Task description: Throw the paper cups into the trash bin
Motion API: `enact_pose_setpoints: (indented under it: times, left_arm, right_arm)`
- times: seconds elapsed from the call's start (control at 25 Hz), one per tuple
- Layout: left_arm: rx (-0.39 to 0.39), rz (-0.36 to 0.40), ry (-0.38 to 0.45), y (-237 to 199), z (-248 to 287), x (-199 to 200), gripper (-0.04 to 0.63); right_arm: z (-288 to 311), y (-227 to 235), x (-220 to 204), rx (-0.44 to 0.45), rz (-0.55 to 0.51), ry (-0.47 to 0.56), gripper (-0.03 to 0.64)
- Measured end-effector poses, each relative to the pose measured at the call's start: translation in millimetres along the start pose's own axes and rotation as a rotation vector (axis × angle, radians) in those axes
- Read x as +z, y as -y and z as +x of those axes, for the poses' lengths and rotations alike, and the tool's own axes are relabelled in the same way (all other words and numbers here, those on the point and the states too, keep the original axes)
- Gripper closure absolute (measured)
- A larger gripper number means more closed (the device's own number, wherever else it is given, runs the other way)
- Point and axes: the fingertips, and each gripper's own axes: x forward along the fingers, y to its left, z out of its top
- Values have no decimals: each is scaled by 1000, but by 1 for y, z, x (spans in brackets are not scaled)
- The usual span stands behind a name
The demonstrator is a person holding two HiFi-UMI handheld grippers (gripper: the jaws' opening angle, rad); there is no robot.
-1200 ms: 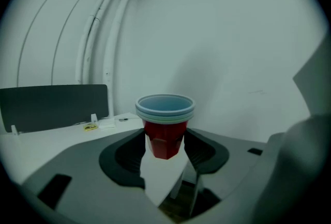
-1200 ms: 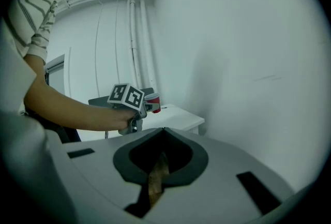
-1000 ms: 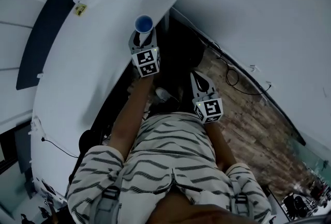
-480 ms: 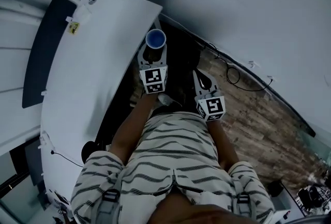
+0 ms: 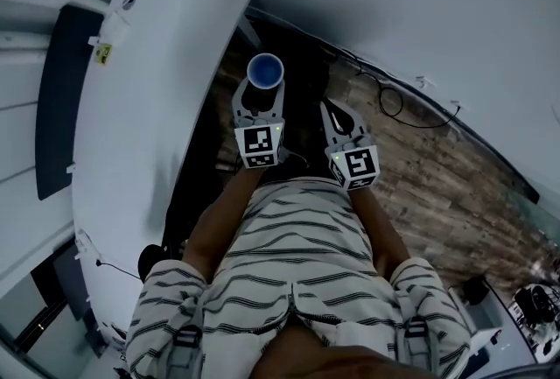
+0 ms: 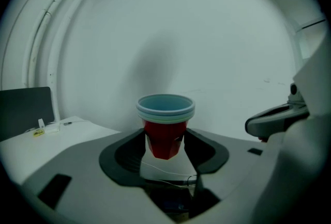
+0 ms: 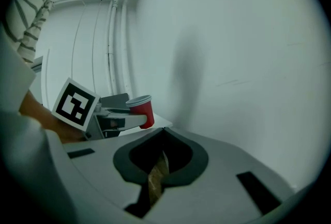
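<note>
A stack of red paper cups (image 5: pixel 265 71) with a pale blue inside stands upright between the jaws of my left gripper (image 5: pixel 262 94), which is shut on its lower body. In the left gripper view the cups (image 6: pixel 165 130) sit in the notch of the left gripper (image 6: pixel 164 146), in front of a white wall. The right gripper view shows the same cups (image 7: pixel 142 110) from the side, held off the table's edge. My right gripper (image 5: pixel 332 112) hangs just to the right, shut with nothing in it; its tips (image 7: pixel 162 131) meet. No trash bin can be made out.
A long white table (image 5: pixel 149 106) runs along the left, with a dark panel (image 5: pixel 57 97) beside it. Wooden floor (image 5: pixel 437 185) with loose cables (image 5: pixel 394 115) lies to the right. A shadowed gap (image 5: pixel 302 88) lies under the grippers. A white wall (image 6: pixel 207 36) stands ahead.
The left gripper has carried the cups rightward off the table's edge, out over the dark gap and floor. The right gripper has shifted a little and now sits close beside it.
</note>
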Motion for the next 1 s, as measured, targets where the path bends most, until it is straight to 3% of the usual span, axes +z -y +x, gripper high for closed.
enact_pose_setpoints:
  times: [0.44,1.0]
  left_arm:
    - [-84,-18,-87,44,13,-37,344]
    - [-124,-25,-216,75,36,-100,344]
  right_arm:
    - [-1,33,-21,-71,48,-32,607]
    - [-17,68,-78,-166,117,-111,607]
